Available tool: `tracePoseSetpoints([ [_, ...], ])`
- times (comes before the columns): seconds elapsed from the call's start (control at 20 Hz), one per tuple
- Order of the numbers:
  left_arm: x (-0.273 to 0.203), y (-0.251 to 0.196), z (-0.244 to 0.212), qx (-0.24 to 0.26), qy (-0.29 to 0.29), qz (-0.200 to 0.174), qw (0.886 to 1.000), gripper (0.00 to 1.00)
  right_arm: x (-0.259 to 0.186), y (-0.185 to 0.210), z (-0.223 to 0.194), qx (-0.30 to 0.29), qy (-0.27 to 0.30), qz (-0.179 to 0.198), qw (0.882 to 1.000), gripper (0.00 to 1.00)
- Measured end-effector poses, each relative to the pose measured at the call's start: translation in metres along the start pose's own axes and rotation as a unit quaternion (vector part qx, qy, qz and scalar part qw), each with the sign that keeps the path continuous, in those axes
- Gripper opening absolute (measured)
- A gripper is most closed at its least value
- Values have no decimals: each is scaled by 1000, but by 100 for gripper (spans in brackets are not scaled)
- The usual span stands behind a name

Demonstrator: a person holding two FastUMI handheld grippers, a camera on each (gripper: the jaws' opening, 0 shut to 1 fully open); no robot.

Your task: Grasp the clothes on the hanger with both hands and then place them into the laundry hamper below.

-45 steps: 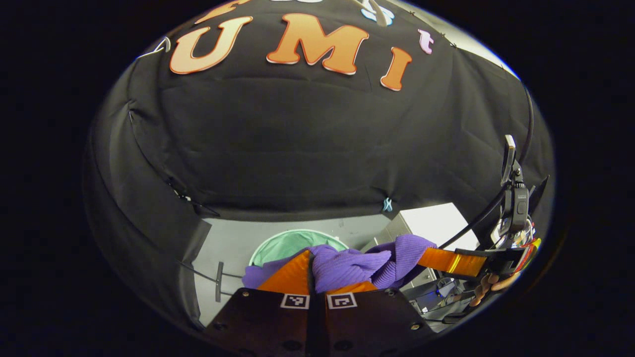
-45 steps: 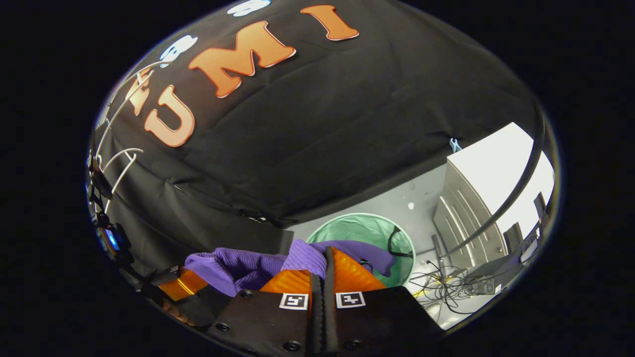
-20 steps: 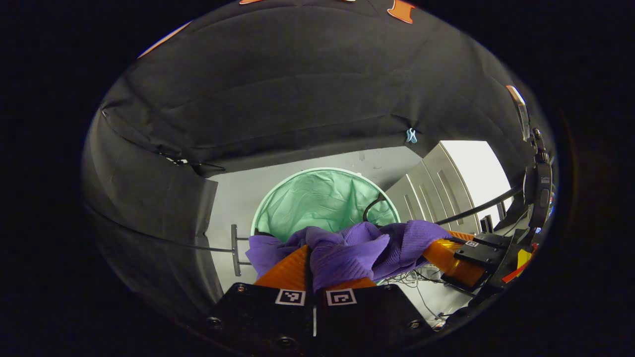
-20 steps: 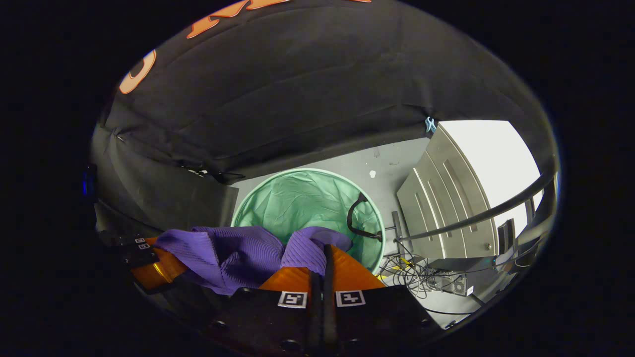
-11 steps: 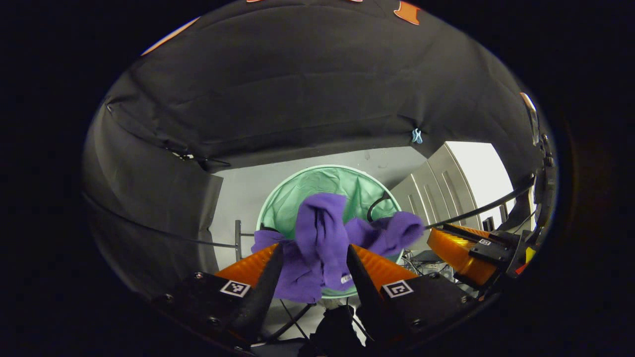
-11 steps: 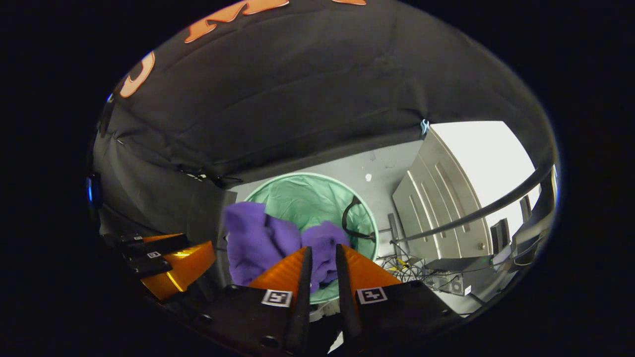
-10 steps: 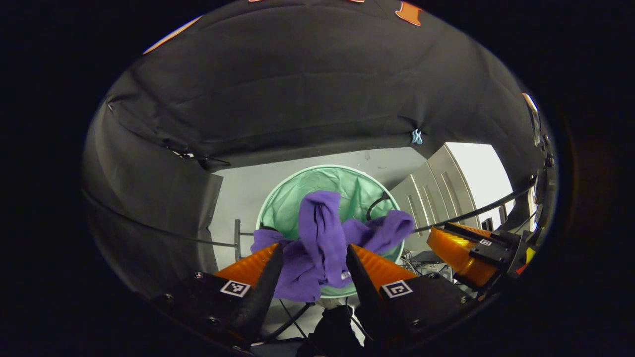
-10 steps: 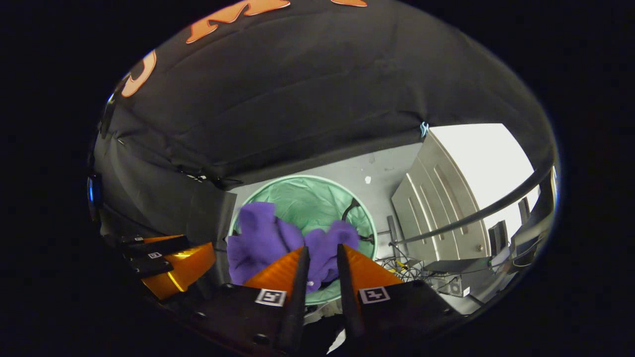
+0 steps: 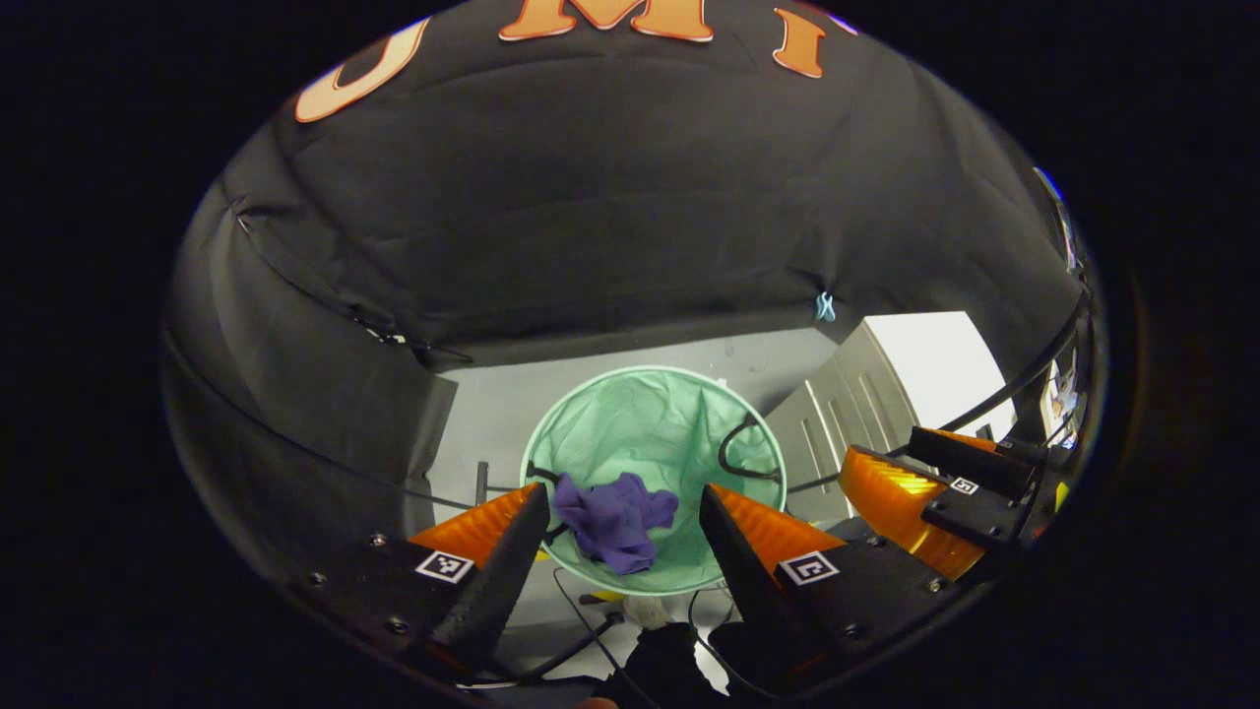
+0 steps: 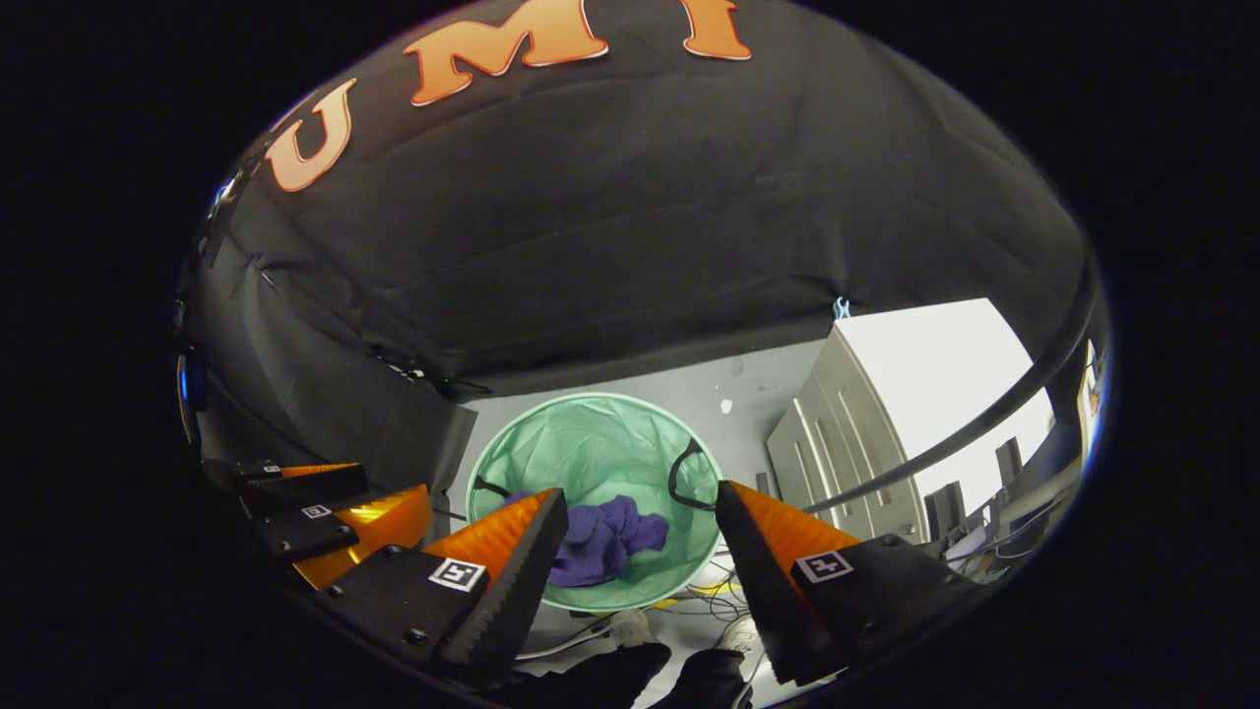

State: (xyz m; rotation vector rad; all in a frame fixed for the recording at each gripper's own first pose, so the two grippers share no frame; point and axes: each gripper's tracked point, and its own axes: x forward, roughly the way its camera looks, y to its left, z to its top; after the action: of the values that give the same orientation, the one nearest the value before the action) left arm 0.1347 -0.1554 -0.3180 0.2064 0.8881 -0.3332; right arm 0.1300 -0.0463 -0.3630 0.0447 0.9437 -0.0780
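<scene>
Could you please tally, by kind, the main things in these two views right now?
Grippers: 2, the left gripper and the right gripper, both open.
Garments: 1, the purple garment lying in the hamper.
Hampers: 1, the green hamper.
Cabinets: 1, the grey cabinet.
Total: 5.

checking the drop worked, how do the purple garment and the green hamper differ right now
The purple garment is a small crumpled heap; the green hamper is a wide round tub standing open. The garment lies inside, near one wall, while the hamper sits on the floor. Both are soft fabric, and neither touches the open left tool or right tool.
</scene>
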Motion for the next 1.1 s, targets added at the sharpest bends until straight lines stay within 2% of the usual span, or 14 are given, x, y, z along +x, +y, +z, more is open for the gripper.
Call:
tracePoseSetpoints([
  [0.25,-59,-12,27,-25,-68,10,997,98,-64,-7,39,-2,-63,17,998,99],
  [0.45,-115,-22,49,-30,-130,19,991,98,-117,-18,70,-6,-122,32,992,99],
  [0.7,-181,-35,78,-43,-214,38,975,98,-184,-32,96,-15,-174,44,984,99],
  [0.8,-206,-40,87,-45,-242,43,968,97,-213,-42,111,-37,-203,32,978,98],
  [1.1,-273,-55,110,-50,-317,60,945,97,-285,-59,138,-34,-267,61,961,98],
])
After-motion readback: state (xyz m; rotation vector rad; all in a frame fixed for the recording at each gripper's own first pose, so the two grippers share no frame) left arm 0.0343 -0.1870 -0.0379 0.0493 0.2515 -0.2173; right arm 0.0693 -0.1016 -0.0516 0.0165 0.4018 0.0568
